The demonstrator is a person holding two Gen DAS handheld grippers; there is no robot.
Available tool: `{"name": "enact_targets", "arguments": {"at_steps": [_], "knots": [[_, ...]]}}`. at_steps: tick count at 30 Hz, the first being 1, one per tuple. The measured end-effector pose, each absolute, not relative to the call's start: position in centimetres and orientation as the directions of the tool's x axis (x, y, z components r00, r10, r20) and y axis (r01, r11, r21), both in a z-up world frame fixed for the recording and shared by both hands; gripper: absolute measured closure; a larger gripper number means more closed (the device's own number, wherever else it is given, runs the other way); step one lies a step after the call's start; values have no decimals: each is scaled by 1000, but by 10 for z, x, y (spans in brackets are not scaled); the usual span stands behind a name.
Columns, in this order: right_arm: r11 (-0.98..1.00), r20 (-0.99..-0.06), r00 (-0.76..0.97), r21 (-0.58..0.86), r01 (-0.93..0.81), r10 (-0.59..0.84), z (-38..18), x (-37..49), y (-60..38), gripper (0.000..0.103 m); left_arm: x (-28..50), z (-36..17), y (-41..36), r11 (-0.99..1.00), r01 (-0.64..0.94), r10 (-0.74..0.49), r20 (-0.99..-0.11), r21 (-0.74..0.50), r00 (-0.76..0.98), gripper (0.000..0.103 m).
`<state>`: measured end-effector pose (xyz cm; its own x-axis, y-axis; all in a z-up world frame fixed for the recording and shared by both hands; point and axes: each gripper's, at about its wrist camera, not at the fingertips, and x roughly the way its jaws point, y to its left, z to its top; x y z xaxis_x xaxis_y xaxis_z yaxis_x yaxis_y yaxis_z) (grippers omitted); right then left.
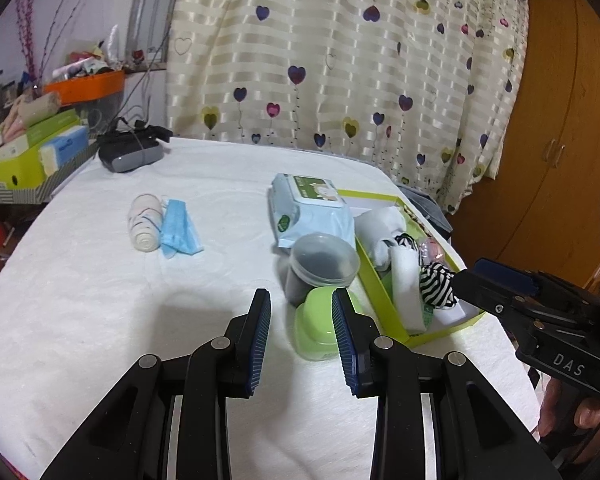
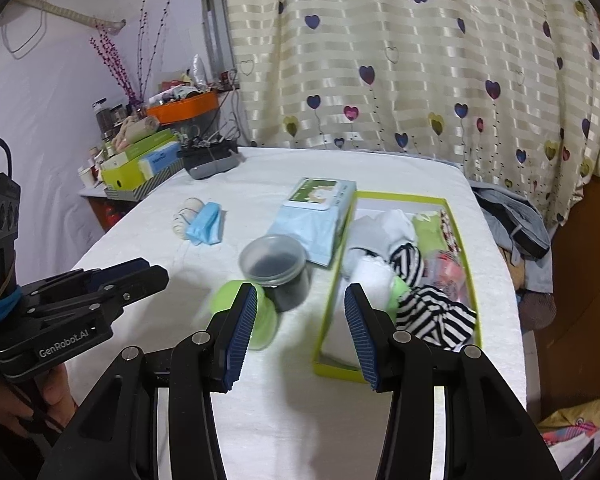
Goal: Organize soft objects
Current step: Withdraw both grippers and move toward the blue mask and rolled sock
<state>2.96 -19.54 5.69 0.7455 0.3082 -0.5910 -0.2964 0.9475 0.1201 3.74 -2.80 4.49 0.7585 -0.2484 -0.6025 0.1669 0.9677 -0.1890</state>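
Through my left wrist camera, my left gripper (image 1: 302, 338) is hovering low over the white tablecloth (image 1: 100, 320) with its jaws standing wide apart and gripping nothing. A pale green lid (image 1: 318, 330) is lying on the cloth just ahead, between the fingertips and partly behind my right-side pad. Just beyond it a clear jar (image 1: 320, 266) with dark contents is standing upright, and behind that a light blue wet-wipes pack (image 1: 312, 210) is resting against the rim of the lime-green box (image 1: 380, 280). Soft things are filling the box: white socks (image 1: 380, 228), a folded white cloth, and a black-and-white striped fabric (image 1: 438, 286) bunched at its near end. My right gripper (image 1: 466, 280) is reaching in from the side, its tips touching or just beside that striped fabric; from here I cannot tell how far its jaws are parted. Well apart on the cloth, a cream rolled bandage (image 1: 144, 222) is lying right beside a blue face mask (image 1: 178, 228).

Through my right wrist camera, my right gripper (image 2: 300, 334) is showing both blue pads spread wide, with nothing between them. The striped fabric (image 2: 432, 312) is lying crumpled in the near corner of the box (image 2: 332, 296), just beyond my right pad. The green lid (image 2: 244, 312) is appearing blurred beside the jar (image 2: 274, 270). My left gripper (image 2: 156, 274) is entering from the left edge.
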Motion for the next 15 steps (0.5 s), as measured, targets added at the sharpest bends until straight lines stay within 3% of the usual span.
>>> {"name": "enact_targets", "arguments": {"at_steps": [15], "knots": [[922, -593, 720, 107, -372, 359, 62, 35, -156, 56, 39, 41, 7, 973, 104, -210, -598, -208, 773, 73]]}}
